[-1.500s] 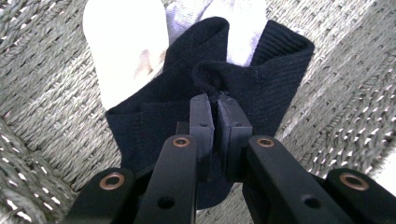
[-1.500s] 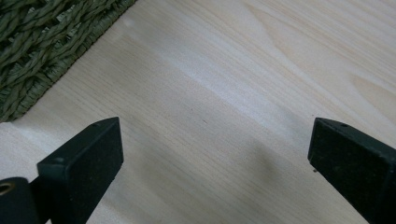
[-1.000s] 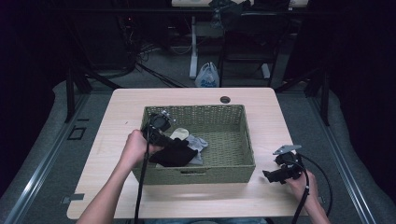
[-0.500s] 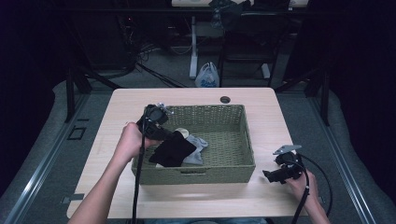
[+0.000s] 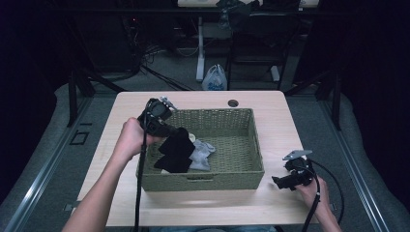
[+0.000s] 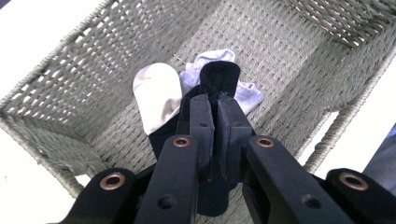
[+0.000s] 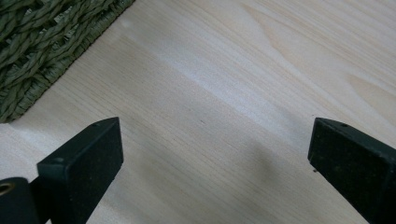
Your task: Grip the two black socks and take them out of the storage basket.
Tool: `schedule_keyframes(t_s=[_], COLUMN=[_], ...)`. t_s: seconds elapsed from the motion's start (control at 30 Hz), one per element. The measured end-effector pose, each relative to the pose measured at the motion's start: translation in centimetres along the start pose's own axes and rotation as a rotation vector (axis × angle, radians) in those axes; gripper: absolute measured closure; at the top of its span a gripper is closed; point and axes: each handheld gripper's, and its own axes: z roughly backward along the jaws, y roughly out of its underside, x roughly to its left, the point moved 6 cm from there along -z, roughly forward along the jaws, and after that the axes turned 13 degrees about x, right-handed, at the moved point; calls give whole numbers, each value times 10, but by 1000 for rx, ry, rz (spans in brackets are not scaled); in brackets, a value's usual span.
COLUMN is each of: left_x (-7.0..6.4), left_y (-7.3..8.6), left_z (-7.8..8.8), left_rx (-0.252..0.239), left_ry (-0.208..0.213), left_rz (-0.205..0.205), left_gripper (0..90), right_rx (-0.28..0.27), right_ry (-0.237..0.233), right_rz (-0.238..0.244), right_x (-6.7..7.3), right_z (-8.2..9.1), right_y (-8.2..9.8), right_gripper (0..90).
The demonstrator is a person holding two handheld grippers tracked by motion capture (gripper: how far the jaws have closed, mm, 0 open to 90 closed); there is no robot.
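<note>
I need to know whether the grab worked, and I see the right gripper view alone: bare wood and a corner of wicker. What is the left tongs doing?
Observer: The left tongs are shut on a black sock over the basket.
Operator: Is anything else in there?
Observer: A grey sock and a white sock lie on the basket floor beneath it.
Operator: Is the black one free of them?
Observer: Not clearly; in the high view its lower end overlaps the grey sock.
</note>
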Motion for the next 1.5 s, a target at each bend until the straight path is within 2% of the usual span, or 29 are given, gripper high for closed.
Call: schedule_keyframes(t_s=[0.4,0.9,1.13,1.5], left_x=[10,22,28,40], left_y=[-10,-24,-26,-28], left_z=[15,43,51,75], left_rx=[-7,-21,-21,-40], left_ry=[-19,-59,-78,-107], left_rz=[16,28,39,69], left_gripper=[859,858,858,858], right_rx=[6,8,9,11], right_ry=[3,2,1,8], right_rz=[2,1,3,-1], right_x=[-1,-1,-1,-1], right_z=[0,1,1,2], right_y=[1,1,1,2], right_gripper=[27,27,27,28])
